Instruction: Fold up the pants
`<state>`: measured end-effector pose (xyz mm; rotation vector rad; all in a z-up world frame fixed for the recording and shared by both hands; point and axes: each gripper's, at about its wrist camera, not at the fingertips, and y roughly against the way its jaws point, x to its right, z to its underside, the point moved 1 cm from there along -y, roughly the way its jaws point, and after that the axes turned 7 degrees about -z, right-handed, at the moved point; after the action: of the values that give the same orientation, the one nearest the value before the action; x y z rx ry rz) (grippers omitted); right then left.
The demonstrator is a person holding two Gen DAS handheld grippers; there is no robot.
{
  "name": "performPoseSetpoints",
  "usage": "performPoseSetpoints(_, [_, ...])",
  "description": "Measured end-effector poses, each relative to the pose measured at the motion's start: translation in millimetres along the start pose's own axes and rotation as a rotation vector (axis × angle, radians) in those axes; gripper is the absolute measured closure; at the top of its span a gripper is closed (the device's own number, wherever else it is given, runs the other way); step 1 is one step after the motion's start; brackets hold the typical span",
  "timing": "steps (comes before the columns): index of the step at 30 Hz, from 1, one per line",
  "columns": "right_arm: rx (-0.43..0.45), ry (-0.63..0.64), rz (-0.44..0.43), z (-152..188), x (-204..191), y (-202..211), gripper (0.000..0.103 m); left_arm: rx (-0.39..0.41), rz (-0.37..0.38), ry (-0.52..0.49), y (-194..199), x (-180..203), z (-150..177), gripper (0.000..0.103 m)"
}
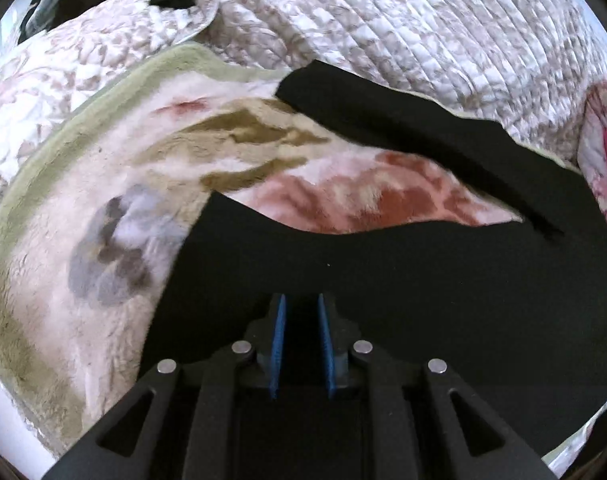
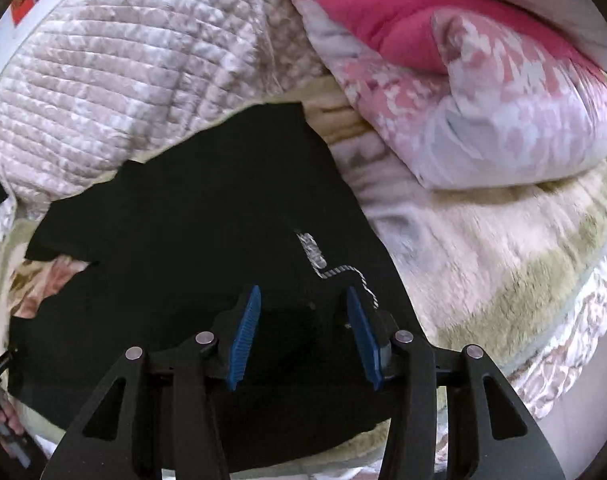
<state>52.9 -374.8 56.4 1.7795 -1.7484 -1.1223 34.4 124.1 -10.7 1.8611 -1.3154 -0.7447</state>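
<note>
The black pants (image 1: 383, 248) lie spread on a fleece blanket (image 1: 103, 240) on the bed, and both claws hang over them, pointing steeply down. From the left wrist camera the cloth fills the lower middle and right of the view, and one leg (image 1: 403, 120) runs as a long dark strip from the upper middle down toward the right edge, so the long axis of the garment slants across that view rather than straight away from the claw. The left claw (image 1: 301, 300) has its blue pads standing a narrow gap apart; black cloth lies beneath and ahead of them, but whether any of it is pinched between them I cannot tell. The right claw (image 2: 303, 292) is about half open with nothing visibly caught between its pads; just beyond its right pad lies the white drawstring (image 2: 343, 270), which I judge marks the waist end. So the right claw seems nearer the waistband and the left nearer the legs. A quilted cover (image 2: 103, 80) and a pink-lined duvet (image 2: 463, 100) crowd the far edge of the pants.
</note>
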Motion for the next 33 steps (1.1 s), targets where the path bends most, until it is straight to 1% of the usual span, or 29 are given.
performPoseSetpoints(1, [0.003,0.014,-0.02,-2,-5,1,0.057,0.003,0.002,0.004,3,0,-1,0.084])
performPoseSetpoints(3, [0.002,0.039,-0.073,-2,-12,2,0.057,0.01,0.033,0.005,10,4,-2,0.083])
performPoseSetpoints(6, [-0.029,0.101,-0.129,-4,-34,-7,0.057,0.032,0.092,-0.036,22,22,-4,0.074])
performPoseSetpoints(8, [-0.052,0.14,-0.165,-4,-49,-15,0.057,0.043,0.115,-0.065,28,34,-9,0.068])
performPoseSetpoints(10, [-0.066,0.177,-0.203,-5,-62,-18,0.057,0.048,0.131,-0.092,31,48,-17,0.066])
performPoseSetpoints(13, [-0.081,0.229,-0.239,-15,-80,-24,0.057,0.057,0.145,-0.122,33,61,-26,0.065])
performPoseSetpoints(15, [-0.091,0.254,-0.251,-20,-87,-27,0.056,0.066,0.148,-0.143,33,69,-33,0.064])
performPoseSetpoints(17, [-0.106,0.289,-0.265,-27,-96,-34,0.052,0.072,0.152,-0.163,32,77,-41,0.063])
performPoseSetpoints(18, [-0.111,0.3,-0.266,-28,-98,-37,0.051,0.075,0.154,-0.173,32,80,-44,0.063])
performPoseSetpoints(21, [-0.128,0.341,-0.265,-38,-102,-48,0.05,0.086,0.154,-0.209,28,91,-56,0.061])
performPoseSetpoints(23, [-0.14,0.373,-0.26,-46,-106,-58,0.047,0.094,0.158,-0.231,23,99,-64,0.059])
performPoseSetpoints(24, [-0.143,0.391,-0.259,-51,-108,-64,0.045,0.095,0.162,-0.24,20,102,-68,0.059])
performPoseSetpoints(28, [-0.155,0.452,-0.249,-71,-114,-88,0.045,0.104,0.165,-0.28,4,116,-89,0.055])
performPoseSetpoints(33, [-0.17,0.515,-0.255,-107,-122,-125,0.044,0.107,0.176,-0.304,-27,132,-126,0.051])
